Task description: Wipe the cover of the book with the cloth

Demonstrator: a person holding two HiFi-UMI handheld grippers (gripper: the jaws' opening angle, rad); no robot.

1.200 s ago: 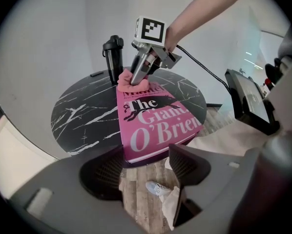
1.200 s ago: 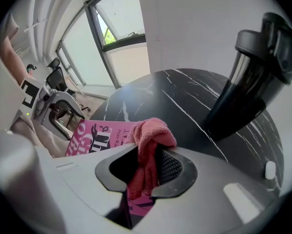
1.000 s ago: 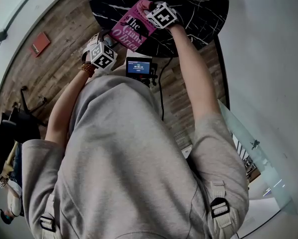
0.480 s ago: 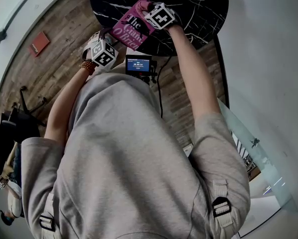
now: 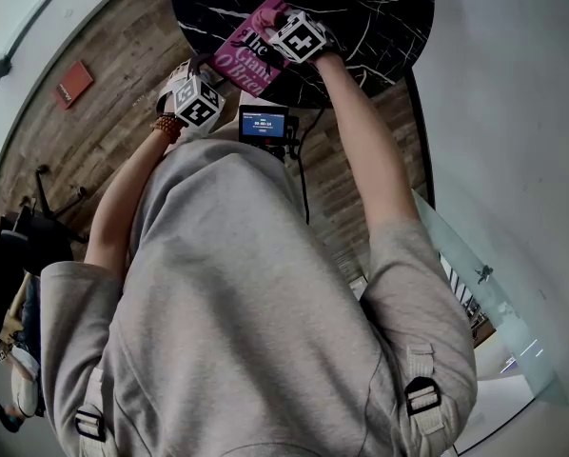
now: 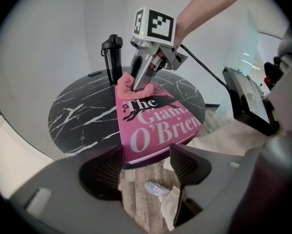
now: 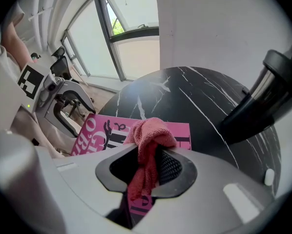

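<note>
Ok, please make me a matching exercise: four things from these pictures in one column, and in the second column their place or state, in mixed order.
Things
1. book
2. cloth
3. flask
4. left gripper

Places or states
a. jaws apart, gripping nothing
b. standing upright on the table
c. lying flat, pink cover up
d. pinched in the right gripper

Pairs: 1-c, 2-d, 3-b, 4-a
</note>
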